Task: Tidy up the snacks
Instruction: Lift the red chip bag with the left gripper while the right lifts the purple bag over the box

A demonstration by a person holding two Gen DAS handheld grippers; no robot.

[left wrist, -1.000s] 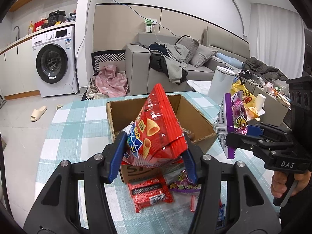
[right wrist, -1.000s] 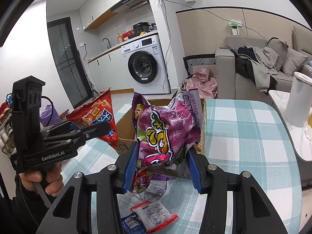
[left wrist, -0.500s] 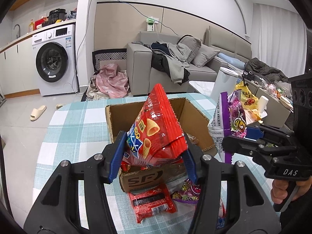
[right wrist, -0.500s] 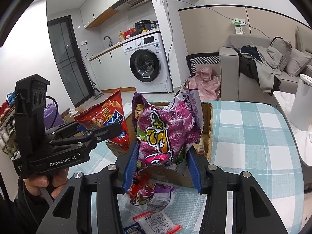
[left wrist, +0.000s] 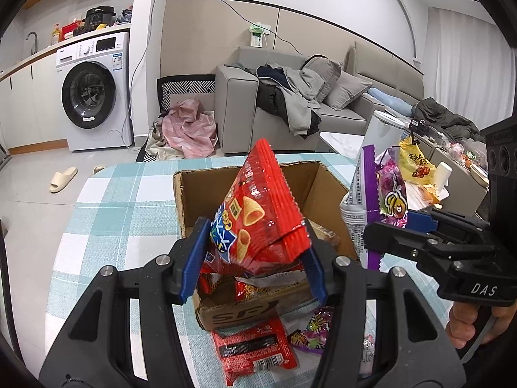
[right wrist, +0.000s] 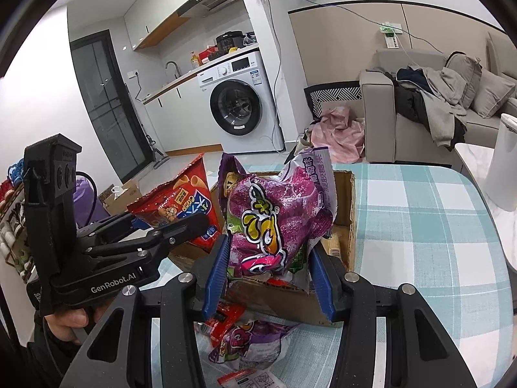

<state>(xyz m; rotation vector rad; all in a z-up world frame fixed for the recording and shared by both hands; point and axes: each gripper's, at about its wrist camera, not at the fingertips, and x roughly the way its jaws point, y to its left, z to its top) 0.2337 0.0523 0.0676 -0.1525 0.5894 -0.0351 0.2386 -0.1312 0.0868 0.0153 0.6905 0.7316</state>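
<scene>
My left gripper (left wrist: 253, 260) is shut on a red snack bag (left wrist: 258, 213), which it holds over the near edge of an open cardboard box (left wrist: 252, 177). A purple snack bag (right wrist: 274, 223) is clamped in my right gripper (right wrist: 268, 274), also above the box (right wrist: 345, 190). In the left wrist view the purple bag (left wrist: 374, 200) and the right gripper (left wrist: 407, 229) hang at the box's right side. In the right wrist view the red bag (right wrist: 181, 200) and the left gripper (right wrist: 181, 229) are to the left. Some packets lie inside the box.
Loose snack packets lie on the checked tablecloth (left wrist: 122, 200) in front of the box: a red one (left wrist: 255, 349) and a purple one (right wrist: 252, 342). A white appliance (right wrist: 504, 161) stands right of the table. Sofa and washing machine are beyond it.
Both grippers have moved forward with their bags toward the box, which now sits closer and lower in both views. Their grips are unchanged.
</scene>
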